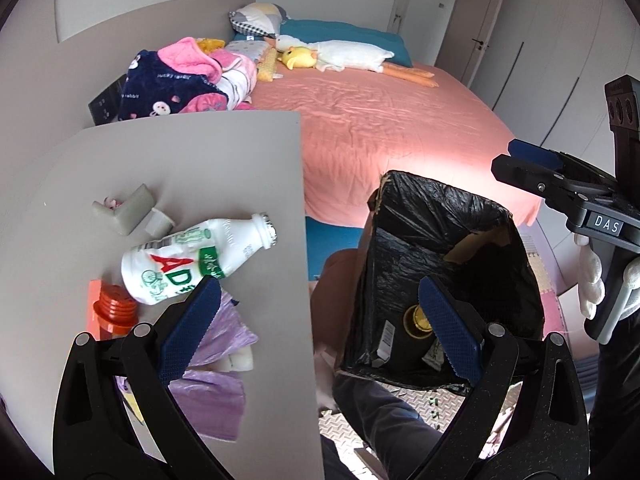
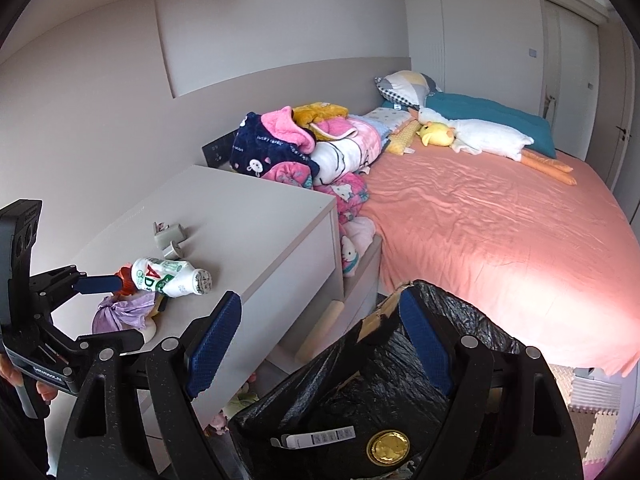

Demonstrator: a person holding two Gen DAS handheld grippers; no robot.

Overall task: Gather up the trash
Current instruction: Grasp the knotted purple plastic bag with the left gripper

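A white AD drink bottle (image 1: 192,260) lies on its side on the grey nightstand (image 1: 224,168), with a crumpled purple bag (image 1: 212,364) and an orange-red cap (image 1: 116,306) beside it. A cardboard bin with a black liner (image 1: 472,240) stands on the floor to the right; a dark bottle with a gold cap (image 1: 416,316) lies inside. My left gripper (image 1: 320,336) is open and empty, over the nightstand's edge. My right gripper (image 2: 320,344) is open and empty above the bin (image 2: 360,380). The bottle (image 2: 168,276) and purple bag (image 2: 124,312) also show in the right wrist view.
A grey corner guard (image 1: 128,208) and a small white piece (image 1: 160,222) lie on the nightstand. A bed with a pink sheet (image 1: 380,120), piled clothes (image 1: 180,80) and plush toys (image 1: 344,54) lies behind. Foam mats (image 2: 592,428) cover the floor.
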